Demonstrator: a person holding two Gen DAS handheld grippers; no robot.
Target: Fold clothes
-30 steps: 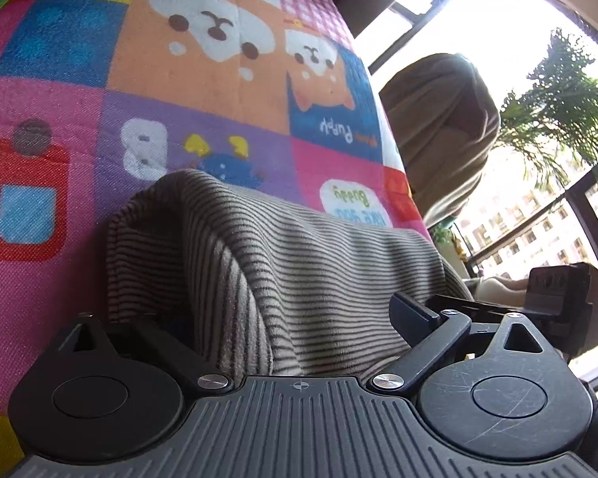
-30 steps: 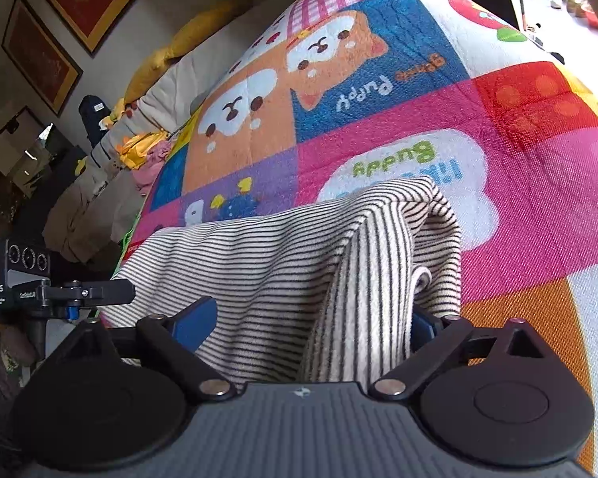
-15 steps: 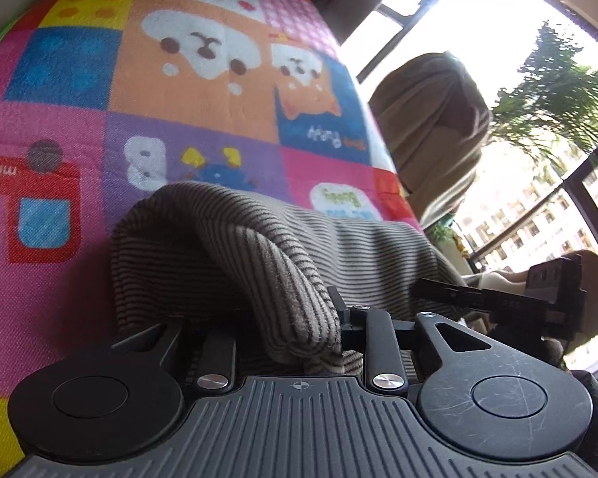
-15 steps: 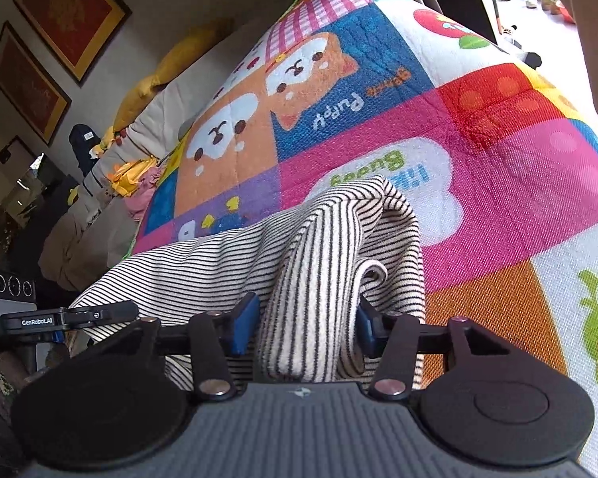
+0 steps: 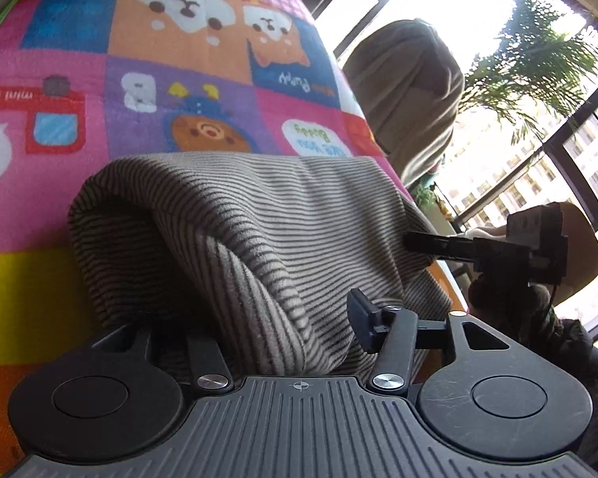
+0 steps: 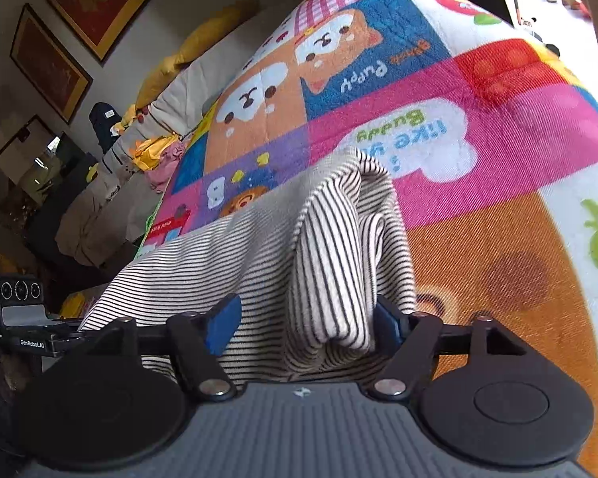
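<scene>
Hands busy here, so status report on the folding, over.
Left gripper open, right gripper open. Striped garment bunched between both sets of jaws, on patchwork blanket. Nothing blocking the fold.

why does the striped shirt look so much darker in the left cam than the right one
Left wrist view: it faces the blown-out window, so the striped shirt is backlit and looks dull brown-grey. Right wrist view: it looks away from the glare, so the shirt's stripes read crisp black on white. In both, fisheye bends the patchwork blanket into a dome.
</scene>
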